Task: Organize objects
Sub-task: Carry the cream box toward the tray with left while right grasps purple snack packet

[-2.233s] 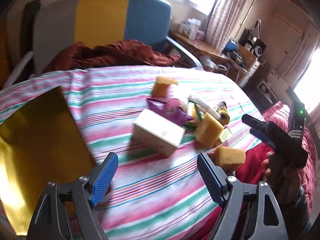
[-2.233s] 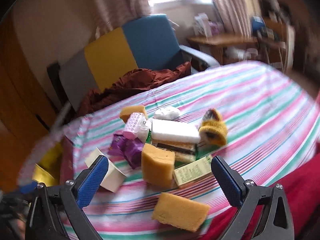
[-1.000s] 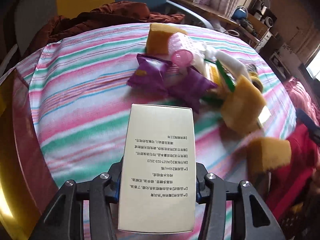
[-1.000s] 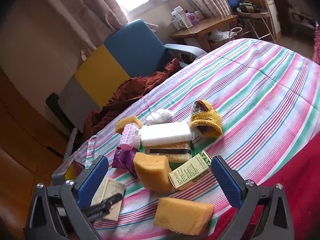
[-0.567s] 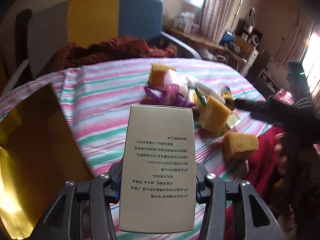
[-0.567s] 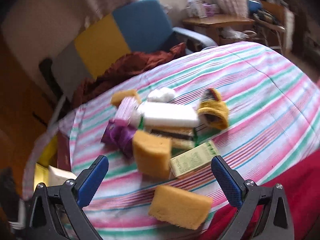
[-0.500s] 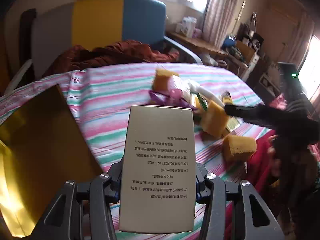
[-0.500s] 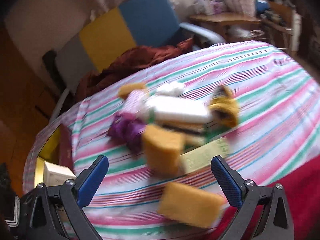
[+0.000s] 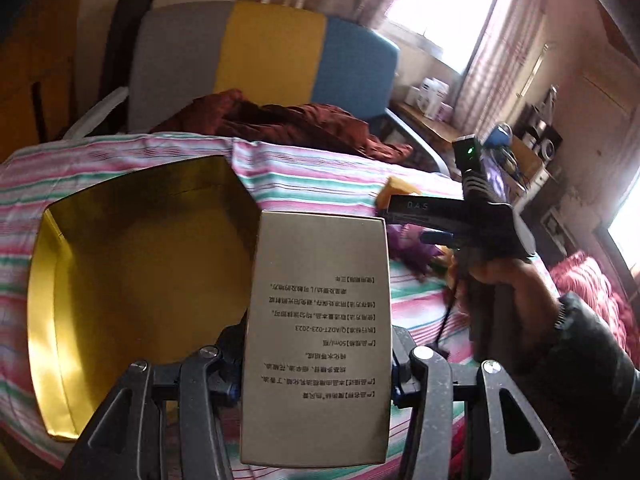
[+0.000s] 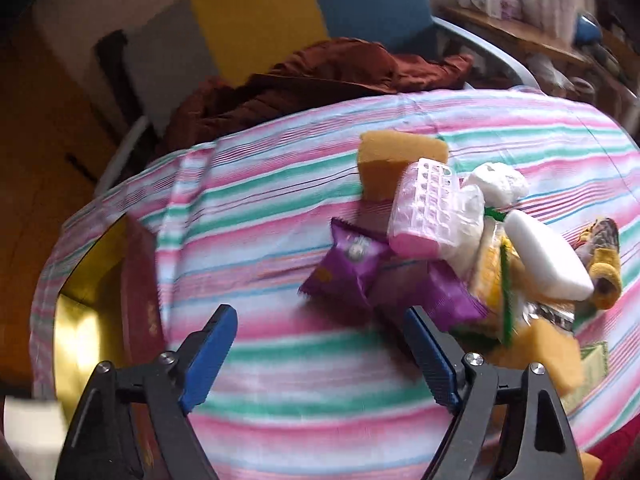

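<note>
Item 1, lower centre of the left wrist view: left gripper [image 9: 316, 364], jaws clamped on the sides of a tall pale-grey cardboard carton with printed text [image 9: 318, 336], held off the cloth.

Item 2, left of that frame, just beyond the carton: open gold-lined box with dark red outer walls [image 9: 132, 264], resting on the pink, green and white striped cloth [image 9: 320, 176]. Judged step: carrying the carton to this box; next move calls for lowering it inside the rim and releasing.

Item 3, lower centre of the right wrist view: right gripper [image 10: 320, 356], blue-padded jaws apart and closing, only striped cloth between them, nothing held.

Item 4, just beyond its right finger: purple foil snack packet [image 10: 352, 260]. Judged the likely next pick; jaws need to straddle it first.

Item 5, upper right of the frame: pink plastic cylinder with grid pattern [image 10: 428, 216], orange sponge block [image 10: 396, 156], white foam bar [image 10: 548, 258].

Not determinable: box floor contents behind the carton; the blurred pile's lower items; the white shape cut off at lower left of the right wrist view
</note>
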The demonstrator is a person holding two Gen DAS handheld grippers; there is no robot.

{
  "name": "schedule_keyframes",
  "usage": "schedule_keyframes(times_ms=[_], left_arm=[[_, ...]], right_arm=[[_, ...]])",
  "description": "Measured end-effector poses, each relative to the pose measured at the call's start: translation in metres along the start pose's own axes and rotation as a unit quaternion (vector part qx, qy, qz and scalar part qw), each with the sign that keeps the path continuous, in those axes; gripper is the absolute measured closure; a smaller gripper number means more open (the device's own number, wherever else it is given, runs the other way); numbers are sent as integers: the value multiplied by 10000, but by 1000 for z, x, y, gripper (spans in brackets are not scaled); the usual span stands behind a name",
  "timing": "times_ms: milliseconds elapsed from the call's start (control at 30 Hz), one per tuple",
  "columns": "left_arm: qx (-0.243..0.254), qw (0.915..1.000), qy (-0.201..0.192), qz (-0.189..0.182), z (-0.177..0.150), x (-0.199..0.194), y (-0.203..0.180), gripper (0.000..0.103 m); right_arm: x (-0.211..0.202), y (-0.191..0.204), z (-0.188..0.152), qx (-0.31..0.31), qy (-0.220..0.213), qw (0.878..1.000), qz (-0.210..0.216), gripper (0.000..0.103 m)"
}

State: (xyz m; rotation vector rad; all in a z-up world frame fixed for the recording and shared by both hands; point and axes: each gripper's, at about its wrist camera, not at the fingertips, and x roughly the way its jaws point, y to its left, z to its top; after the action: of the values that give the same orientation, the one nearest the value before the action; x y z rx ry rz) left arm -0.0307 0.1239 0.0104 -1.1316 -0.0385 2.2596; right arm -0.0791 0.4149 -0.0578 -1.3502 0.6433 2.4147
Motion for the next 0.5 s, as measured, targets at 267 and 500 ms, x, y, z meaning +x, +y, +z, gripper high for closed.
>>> schedule_keyframes(times_ms=[267, 500], left_arm=[[-317, 9995, -4, 95, -4, -6, 30, 51], [-692, 9968, -75, 389, -15, -19, 63, 51]], right_arm=[[40, -3, 22, 286, 273, 9976, -576, 35], [38, -1, 12, 72, 367, 9986, -387, 63]])
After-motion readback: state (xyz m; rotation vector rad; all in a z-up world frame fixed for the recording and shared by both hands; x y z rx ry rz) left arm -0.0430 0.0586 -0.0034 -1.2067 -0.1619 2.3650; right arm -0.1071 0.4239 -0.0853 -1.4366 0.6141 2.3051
